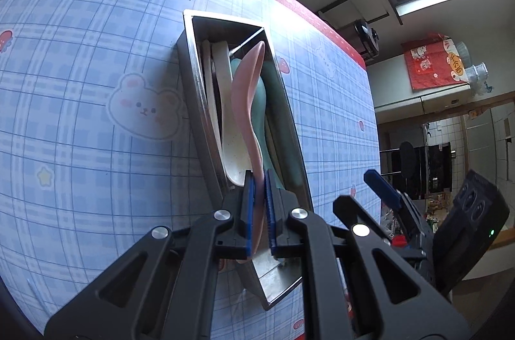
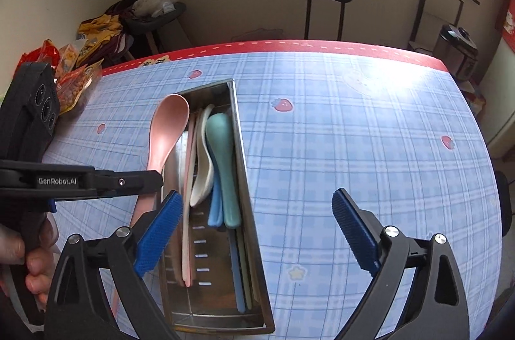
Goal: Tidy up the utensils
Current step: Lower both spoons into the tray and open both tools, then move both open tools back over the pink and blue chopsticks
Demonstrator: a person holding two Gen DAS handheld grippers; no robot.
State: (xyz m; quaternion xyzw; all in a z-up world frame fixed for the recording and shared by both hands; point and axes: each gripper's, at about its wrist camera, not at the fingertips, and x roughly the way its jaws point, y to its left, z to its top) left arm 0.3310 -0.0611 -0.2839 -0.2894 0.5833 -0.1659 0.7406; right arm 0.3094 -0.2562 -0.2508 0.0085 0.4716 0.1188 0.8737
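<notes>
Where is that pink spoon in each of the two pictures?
Left wrist view: pink spoon at centre, over the metal tray, handle clamped in the left gripper.
Right wrist view: pink spoon left of centre, at the tray's left wall.
Shared landmark: the metal tray.

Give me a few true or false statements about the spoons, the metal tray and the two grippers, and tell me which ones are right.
1. The left hand-held gripper is shut on the pink plastic spoon. True.
2. The right hand-held gripper grips a spoon. False: its jaws stand wide open with nothing between them.
3. The rectangular stainless-steel tray sits on a blue checked tablecloth with strawberry prints. True.
4. The teal spoon lies on the cloth outside the tray. False: it lies inside the tray.
5. A white spoon lies in the tray beside the teal spoon. True.
6. The pink spoon lies flat on the tray's floor. False: the left gripper holds it by the handle, its bowl raised over the tray's edge.
</notes>
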